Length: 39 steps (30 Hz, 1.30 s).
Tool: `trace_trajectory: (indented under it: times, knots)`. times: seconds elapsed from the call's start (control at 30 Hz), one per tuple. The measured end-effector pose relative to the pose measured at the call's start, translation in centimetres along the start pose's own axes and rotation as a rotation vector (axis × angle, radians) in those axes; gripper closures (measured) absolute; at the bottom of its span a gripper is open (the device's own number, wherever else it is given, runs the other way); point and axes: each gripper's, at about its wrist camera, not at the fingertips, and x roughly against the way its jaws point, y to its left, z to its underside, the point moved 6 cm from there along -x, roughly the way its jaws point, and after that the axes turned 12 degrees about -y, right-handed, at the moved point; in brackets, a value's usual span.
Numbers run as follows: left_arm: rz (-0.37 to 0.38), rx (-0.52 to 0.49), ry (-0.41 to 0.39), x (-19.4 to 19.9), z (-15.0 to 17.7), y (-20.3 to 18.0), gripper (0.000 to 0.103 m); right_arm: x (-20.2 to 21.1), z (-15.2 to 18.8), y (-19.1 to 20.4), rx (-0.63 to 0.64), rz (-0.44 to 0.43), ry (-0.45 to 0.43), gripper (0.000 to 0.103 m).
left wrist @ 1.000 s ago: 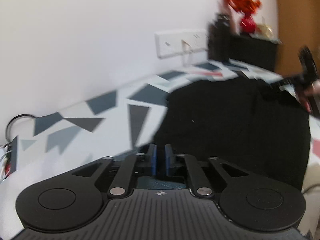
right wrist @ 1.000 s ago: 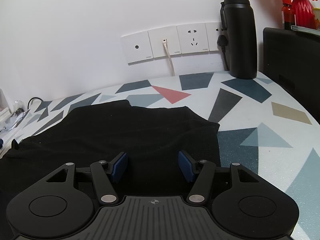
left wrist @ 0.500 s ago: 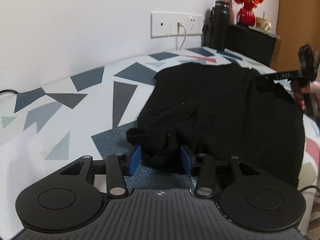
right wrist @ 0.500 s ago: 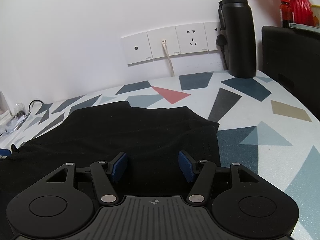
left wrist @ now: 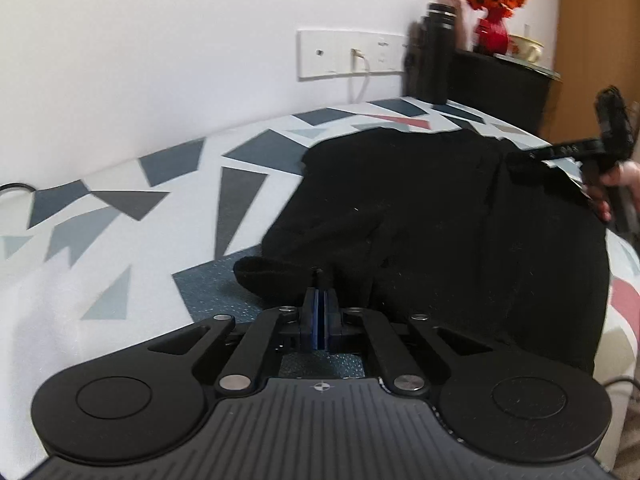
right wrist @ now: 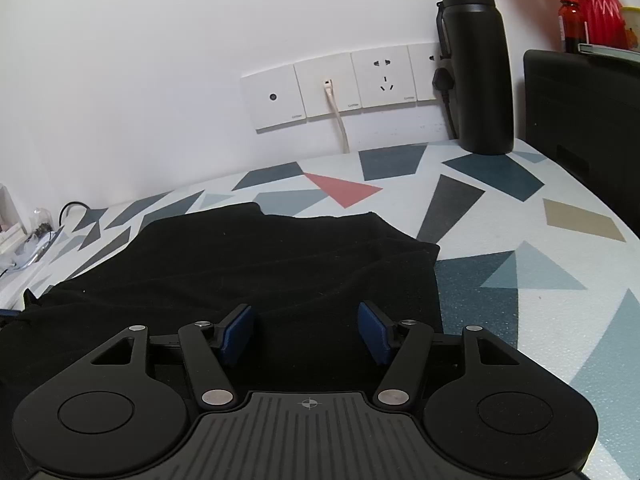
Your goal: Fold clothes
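A black garment (left wrist: pixel 440 220) lies spread on the patterned table (left wrist: pixel 120 260). My left gripper (left wrist: pixel 320 300) is shut on the garment's bunched near-left edge, with a nub of cloth showing at its tips. In the right wrist view the same garment (right wrist: pixel 260 264) stretches away to the left, and my right gripper (right wrist: pixel 306 328) is open just above its near right part, nothing between the blue pads (right wrist: pixel 238 334). The left wrist view also shows the right gripper (left wrist: pixel 560 152) over the garment's far side, held by a hand (left wrist: pixel 624 176).
A black bottle (right wrist: pixel 476 64) stands at the wall by the socket strip (right wrist: pixel 340 88) with a plugged white cable. A black box (right wrist: pixel 580 112) sits at the right edge, a red vase (left wrist: pixel 492 32) with orange flowers on it. Small clutter (right wrist: pixel 24 240) lies far left.
My left gripper swung to the garment's edge, was open around the bunched cloth half a second ago, and has now shut on it. The right gripper has stayed open and still.
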Motion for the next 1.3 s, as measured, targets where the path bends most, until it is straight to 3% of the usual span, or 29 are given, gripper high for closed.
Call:
trace_trajectory:
  times: [0.13, 0.37, 0.53, 0.67, 0.83, 1.0, 1.17, 1.23, 1.3]
  knots:
    - [-0.105, 0.019, -0.076, 1.1, -1.3, 0.8, 0.101, 0.0, 0.0, 0.0, 0.004, 0.000, 0.001, 0.046]
    - [-0.131, 0.032, -0.070, 0.4, -1.4, 1.5, 0.101, 0.0, 0.0, 0.0, -0.004, -0.002, -0.002, 0.046]
    - [-0.203, 0.040, -0.101, -0.2, -2.1, 2.4, 0.101, 0.0, 0.0, 0.1, 0.004, 0.002, 0.000, 0.045]
    - [-0.263, -0.074, -0.113, -1.8, -3.4, 1.7, 0.101, 0.0, 0.1, 0.5, 0.023, 0.015, 0.002, 0.044]
    - [-0.282, -0.226, -0.036, -4.8, -2.5, 1.1, 0.101, 0.1, 0.1, 0.5, 0.006, 0.012, -0.002, 0.042]
    - [-0.312, -0.079, -0.062, -4.4, -2.1, 3.4, 0.086, 1.0, -1.0, -1.3, -0.124, 0.007, -0.032, 0.042]
    - [-0.342, 0.127, -0.103, -1.4, -2.7, 6.1, 0.086, 3.1, -4.0, -4.2, -0.181, 0.057, -0.120, 0.038]
    - [-0.215, 0.319, -0.102, -0.9, -2.3, 6.4, 0.077, 3.0, -4.5, -5.4, -0.182, 0.078, -0.105, 0.038]
    - [-0.116, 0.465, -0.093, -0.9, -1.8, 6.2, 0.048, 2.2, -4.1, -5.9, -0.176, 0.075, -0.058, 0.039]
